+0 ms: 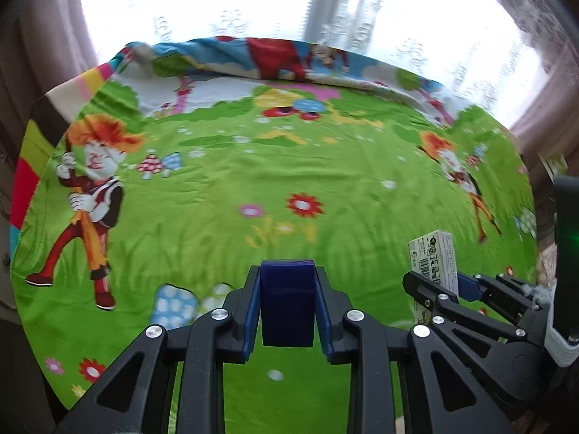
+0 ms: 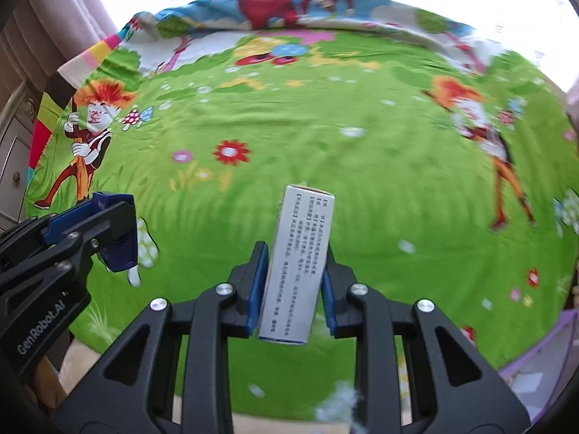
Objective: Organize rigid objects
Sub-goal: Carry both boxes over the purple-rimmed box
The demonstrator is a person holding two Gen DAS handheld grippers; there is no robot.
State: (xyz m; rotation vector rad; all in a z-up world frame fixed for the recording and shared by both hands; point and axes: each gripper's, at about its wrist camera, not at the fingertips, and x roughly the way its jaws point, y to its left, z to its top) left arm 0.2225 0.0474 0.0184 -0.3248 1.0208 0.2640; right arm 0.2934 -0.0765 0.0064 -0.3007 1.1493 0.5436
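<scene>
A dark blue box stands upright between the blue pads of my left gripper, which is shut on it. It hangs above a green cartoon-print bedsheet. A white box printed with text is clamped lengthwise in my right gripper, whose pads press its two sides. The right gripper and its white box show at the lower right of the left wrist view. In the right wrist view the left gripper with the blue box sits at the left edge.
The bedsheet fills both views and is bunched up along its far edge. A bright curtained window stands behind. A cabinet with a knob is at the left, a purple-edged item at the lower right.
</scene>
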